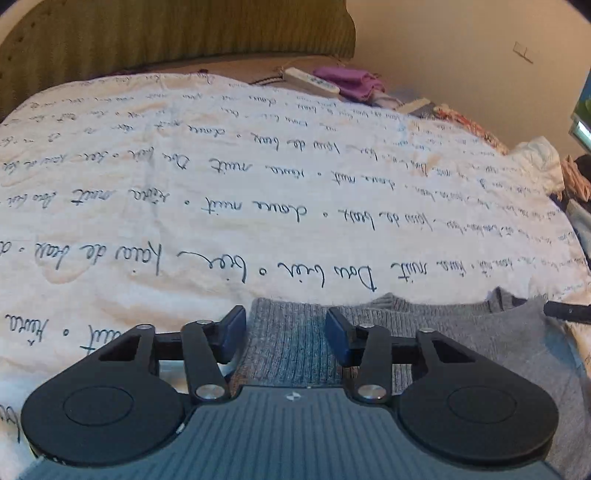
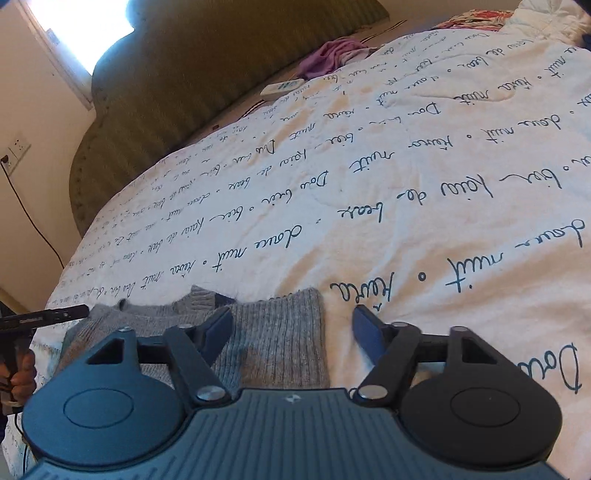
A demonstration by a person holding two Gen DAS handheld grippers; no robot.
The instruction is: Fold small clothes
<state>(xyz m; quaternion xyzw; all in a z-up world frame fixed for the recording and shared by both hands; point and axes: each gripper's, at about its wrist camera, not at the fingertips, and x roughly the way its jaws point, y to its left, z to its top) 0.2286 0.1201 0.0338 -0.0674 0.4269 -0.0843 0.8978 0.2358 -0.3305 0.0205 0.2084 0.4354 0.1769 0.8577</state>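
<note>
A small grey knit sweater lies flat on the white quilt at the near edge of the bed, its ribbed part toward me. My left gripper hovers over that ribbed part with its jaws apart, the pads pressing on nothing. In the right wrist view the same sweater lies below my right gripper, also open, with the ribbed edge between the fingers and the right finger over bare quilt. Each view shows the other gripper's tip at the sweater's far side.
The white quilt with dark script covers the bed. A green headboard stands behind it. A white remote and a purple cloth lie near the head end. More clothes are heaped at the right. A hand holds the left tool.
</note>
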